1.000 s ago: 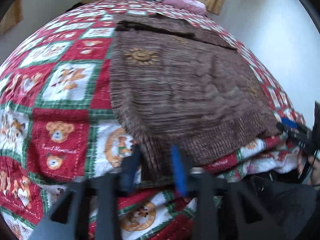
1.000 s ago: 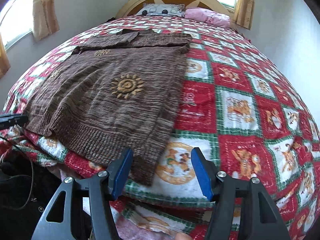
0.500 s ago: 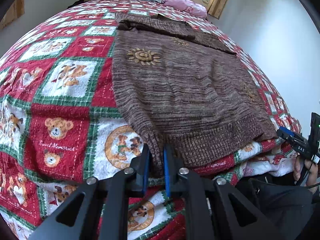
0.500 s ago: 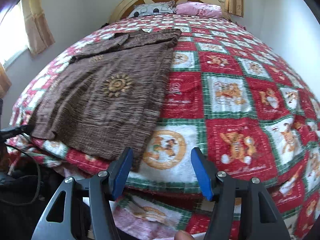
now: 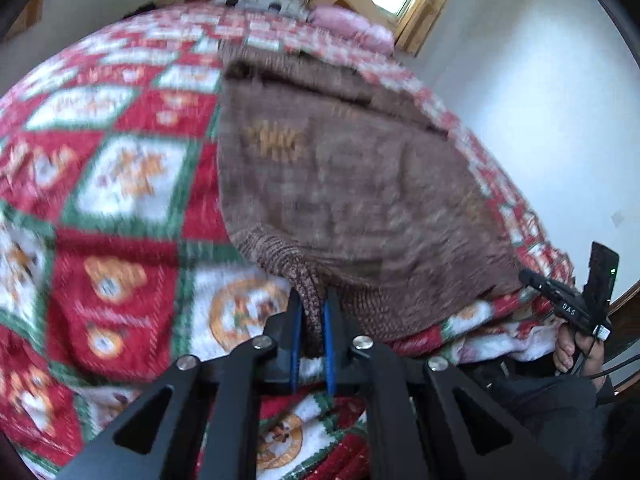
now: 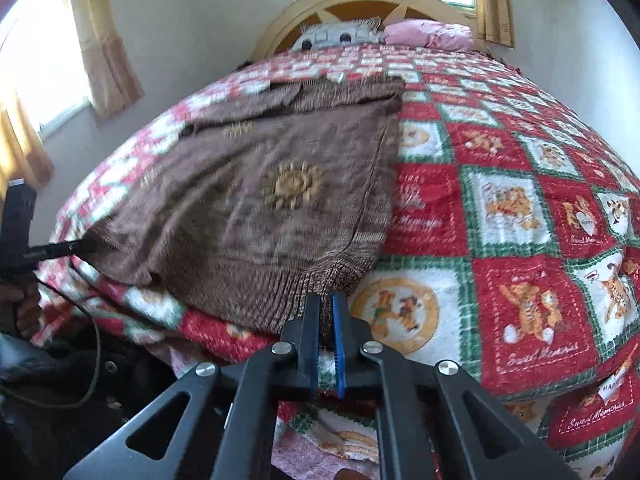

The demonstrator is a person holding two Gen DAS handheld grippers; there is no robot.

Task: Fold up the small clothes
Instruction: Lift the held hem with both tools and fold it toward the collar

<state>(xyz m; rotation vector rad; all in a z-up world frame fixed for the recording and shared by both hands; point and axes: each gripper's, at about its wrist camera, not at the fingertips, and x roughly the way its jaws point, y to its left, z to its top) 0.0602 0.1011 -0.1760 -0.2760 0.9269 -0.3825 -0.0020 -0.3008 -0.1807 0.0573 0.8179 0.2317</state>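
Together we had both sets of fingers clenched on the brown sweater's [image 6: 256, 200] ribbed hem: left gripper [image 5: 311, 320] and right gripper [image 6: 326, 312] each pinching a near corner. It lay spread across the bed's teddy-bear quilt [image 6: 520, 208], pillows [image 6: 428, 34] by the headboard [image 6: 360, 4].

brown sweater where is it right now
The brown sweater lies flat on the teddy-bear quilt, left of centre in the right wrist view, its ribbed hem at the near bed edge, pinched at a corner by each gripper.

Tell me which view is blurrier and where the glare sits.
Left wrist: heavy motion blur over the sweater and quilt; only the left gripper is sharp. Right wrist: milder blur, worst on the left; blown-out window at the left edge; right gripper is crisp.
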